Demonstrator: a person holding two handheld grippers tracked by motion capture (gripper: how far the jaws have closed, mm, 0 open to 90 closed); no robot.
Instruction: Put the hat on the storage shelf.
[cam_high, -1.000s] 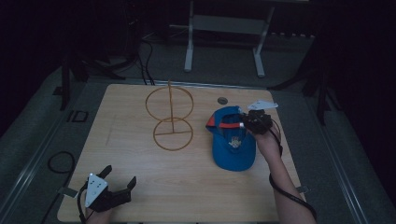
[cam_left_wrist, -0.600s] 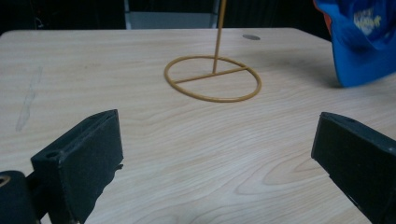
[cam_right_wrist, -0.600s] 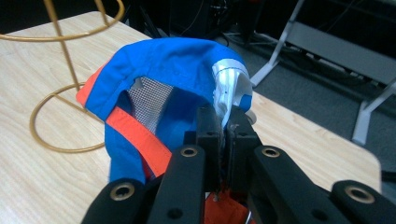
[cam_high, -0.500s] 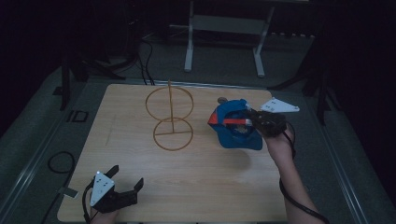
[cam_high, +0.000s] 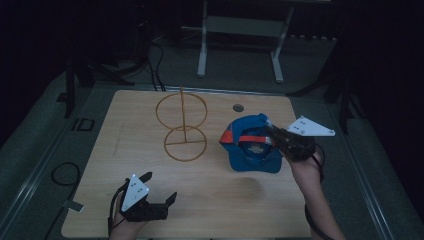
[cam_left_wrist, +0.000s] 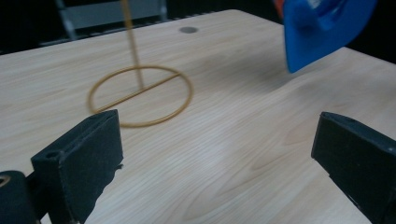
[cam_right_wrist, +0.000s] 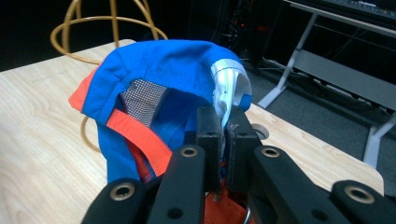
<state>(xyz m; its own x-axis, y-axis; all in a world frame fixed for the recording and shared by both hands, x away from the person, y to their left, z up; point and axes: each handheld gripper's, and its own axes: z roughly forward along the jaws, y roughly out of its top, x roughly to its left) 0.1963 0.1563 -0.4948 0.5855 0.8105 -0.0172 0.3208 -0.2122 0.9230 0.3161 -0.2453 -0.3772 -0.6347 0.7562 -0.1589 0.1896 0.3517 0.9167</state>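
A blue cap with orange trim (cam_high: 250, 145) hangs above the right side of the table, and my right gripper (cam_high: 274, 134) is shut on its edge. In the right gripper view the jaws pinch the cap (cam_right_wrist: 163, 88) at its rim, with my right gripper (cam_right_wrist: 223, 135) closed tight on the fabric. A golden wire stand (cam_high: 182, 127) with a round base and an upright ring sits at the table's middle. My left gripper (cam_high: 160, 189) rests open near the front left edge; its view shows the stand's base ring (cam_left_wrist: 140, 95) and the cap's brim (cam_left_wrist: 322, 32) ahead.
The wooden table (cam_high: 100, 150) has a small round hole (cam_high: 238, 107) at the back. A white metal frame (cam_high: 240, 30) stands on the dark floor behind it. Cables lie on the floor at the left (cam_high: 62, 175).
My right gripper has lifted the cap off the table and carried it up and slightly left. My left gripper has shifted a little to the right along the front edge.
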